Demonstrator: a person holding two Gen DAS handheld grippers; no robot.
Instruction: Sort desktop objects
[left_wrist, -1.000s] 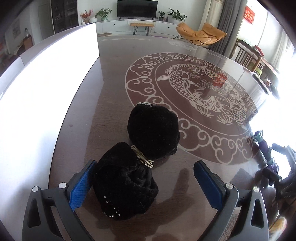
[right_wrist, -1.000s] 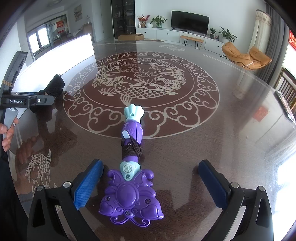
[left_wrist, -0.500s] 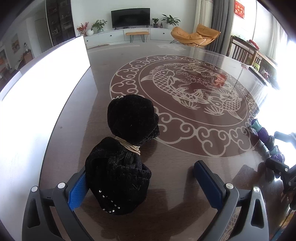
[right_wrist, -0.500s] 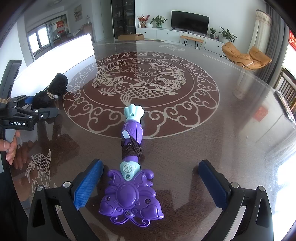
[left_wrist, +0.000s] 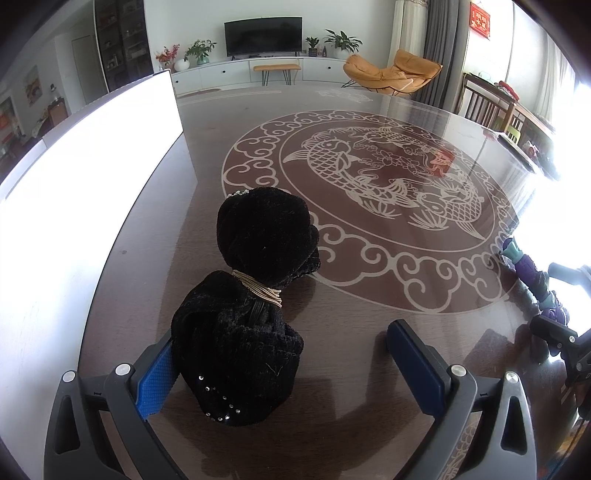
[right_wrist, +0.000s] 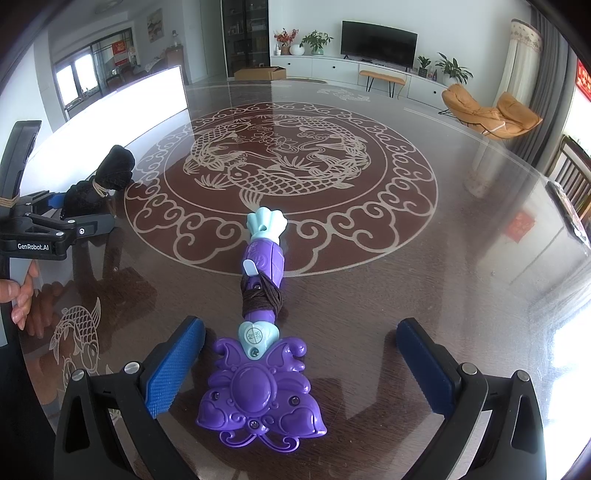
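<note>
A black knitted bundle (left_wrist: 255, 302) tied at its middle with tan cord lies on the dark glass table (left_wrist: 369, 280). My left gripper (left_wrist: 291, 363) is open around its near end, with the left pad against the fabric. The bundle also shows far left in the right wrist view (right_wrist: 107, 181). A purple and teal toy wand (right_wrist: 260, 332) lies lengthwise, its flower head between the open jaws of my right gripper (right_wrist: 299, 369). Neither pad touches the wand. The wand shows at the right edge of the left wrist view (left_wrist: 532, 277).
A bright white panel (left_wrist: 92, 177) runs along the table's left side. The table carries a large round fish pattern (right_wrist: 280, 170). A wooden chair (right_wrist: 572, 181) stands at the far right edge. My hand (right_wrist: 22, 295) holds the left gripper's handle.
The left gripper has swung and come in around the black bundle, so the bundle sits deeper between the jaws. The right gripper and the wand have not moved.
</note>
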